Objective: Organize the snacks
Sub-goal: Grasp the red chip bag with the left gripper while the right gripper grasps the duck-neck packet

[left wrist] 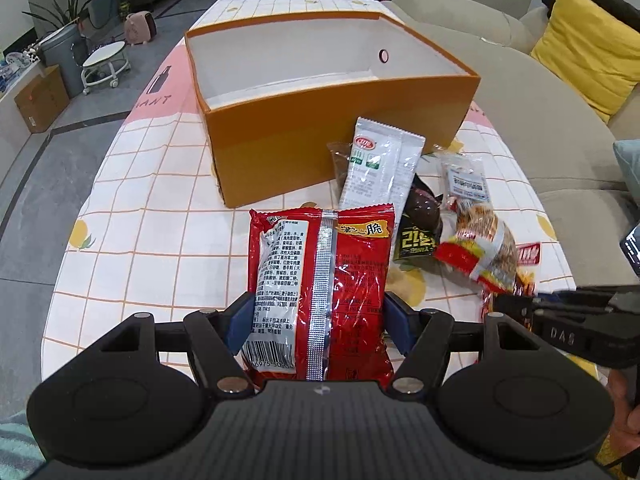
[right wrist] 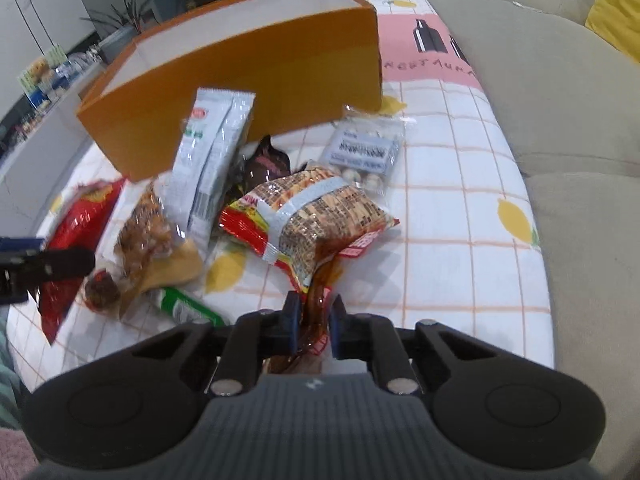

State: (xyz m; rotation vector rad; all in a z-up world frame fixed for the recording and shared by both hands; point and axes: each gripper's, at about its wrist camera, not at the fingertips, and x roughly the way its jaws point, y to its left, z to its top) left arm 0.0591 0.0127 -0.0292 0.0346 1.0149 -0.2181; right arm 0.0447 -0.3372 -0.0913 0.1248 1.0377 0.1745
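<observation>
My left gripper (left wrist: 320,316) is shut on a big red snack bag (left wrist: 320,276), held above the table in front of the open orange box (left wrist: 336,136), which looks empty. The red bag also shows at the left of the right wrist view (right wrist: 76,236). My right gripper (right wrist: 314,320) is shut on a clear packet with red-brown contents (right wrist: 320,292), right below a brown-and-red noodle packet (right wrist: 320,216). A tall white sachet (left wrist: 380,168) leans on the box. The right gripper also shows in the left wrist view (left wrist: 520,304).
A pile of snacks lies by the box: a dark packet (left wrist: 420,224), a clear bag of white candies (right wrist: 364,152), a bread bag (right wrist: 148,224), a green wrapper (right wrist: 188,308). A grey sofa (left wrist: 540,120) borders the table's right edge. The checked cloth (left wrist: 152,200) covers the table.
</observation>
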